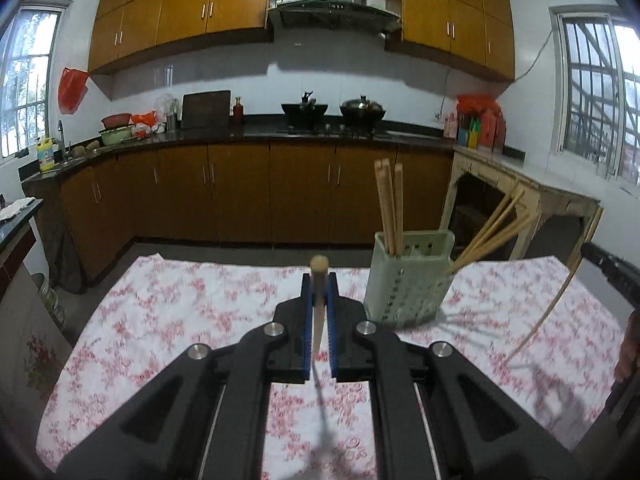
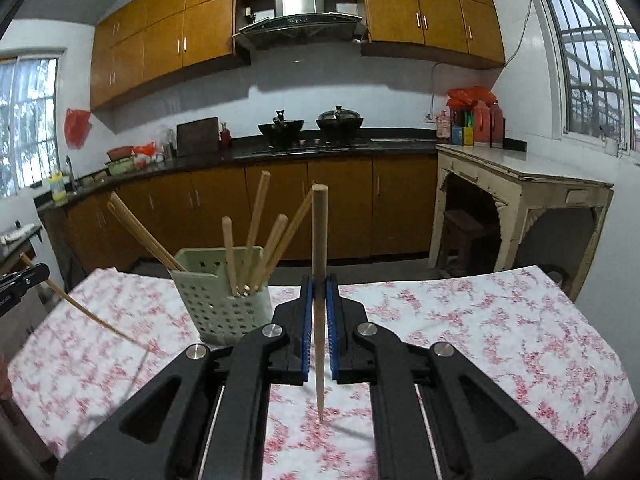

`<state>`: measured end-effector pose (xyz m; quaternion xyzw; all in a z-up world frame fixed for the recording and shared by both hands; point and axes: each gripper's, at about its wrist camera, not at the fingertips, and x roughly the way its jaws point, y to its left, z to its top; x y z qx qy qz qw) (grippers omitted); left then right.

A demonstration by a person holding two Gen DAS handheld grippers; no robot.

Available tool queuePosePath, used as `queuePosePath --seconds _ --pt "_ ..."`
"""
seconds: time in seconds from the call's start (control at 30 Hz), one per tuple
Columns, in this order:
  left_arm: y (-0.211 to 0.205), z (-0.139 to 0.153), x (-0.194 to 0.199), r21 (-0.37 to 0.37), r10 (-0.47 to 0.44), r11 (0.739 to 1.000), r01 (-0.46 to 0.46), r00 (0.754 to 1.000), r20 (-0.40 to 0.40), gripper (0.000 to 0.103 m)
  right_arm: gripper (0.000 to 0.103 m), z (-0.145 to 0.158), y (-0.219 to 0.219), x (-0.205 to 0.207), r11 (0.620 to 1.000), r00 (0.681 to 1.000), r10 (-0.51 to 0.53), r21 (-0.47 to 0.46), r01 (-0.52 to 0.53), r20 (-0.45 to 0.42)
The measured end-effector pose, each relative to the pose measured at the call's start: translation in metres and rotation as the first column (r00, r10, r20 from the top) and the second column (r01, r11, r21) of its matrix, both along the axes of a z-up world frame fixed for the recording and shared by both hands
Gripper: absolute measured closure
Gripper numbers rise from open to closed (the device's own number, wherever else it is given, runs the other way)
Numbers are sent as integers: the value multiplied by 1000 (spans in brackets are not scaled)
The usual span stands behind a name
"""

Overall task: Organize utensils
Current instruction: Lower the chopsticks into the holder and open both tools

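Between left gripper (image 1: 319, 304) fingers: chopstick (image 1: 319, 280), blurred.

Wooden cabinets (image 1: 240, 192) line white walls (image 1: 328, 84); barred windows (image 2: 588, 64) admit daylight.

Your only obstacle on the desk (image 2: 480, 320) is the utensil holder (image 2: 224, 300); chopsticks (image 2: 256, 224) splay out of its top toward several sides. Floral cloth (image 1: 180, 312) to either side lies bare, open for passing.
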<state>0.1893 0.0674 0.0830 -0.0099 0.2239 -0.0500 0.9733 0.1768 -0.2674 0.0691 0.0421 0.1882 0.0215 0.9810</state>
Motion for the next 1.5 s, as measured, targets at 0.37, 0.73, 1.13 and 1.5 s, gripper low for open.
queuePosePath --seconds 0.37,0.73,1.13,1.5 --pt "-24 31 -1 -41 -64 997 66 997 41 96 96 34 18 1 994 995 89 58 -91 43" --pt "-74 108 13 -88 -105 988 126 972 211 96 96 104 36 21 982 971 135 104 -157 197" --pt "-104 129 86 -116 0 993 36 955 296 96 96 97 41 86 990 969 56 116 -86 241" --pt "-101 89 114 -145 18 989 14 976 216 96 96 64 54 103 989 982 91 98 -108 165"
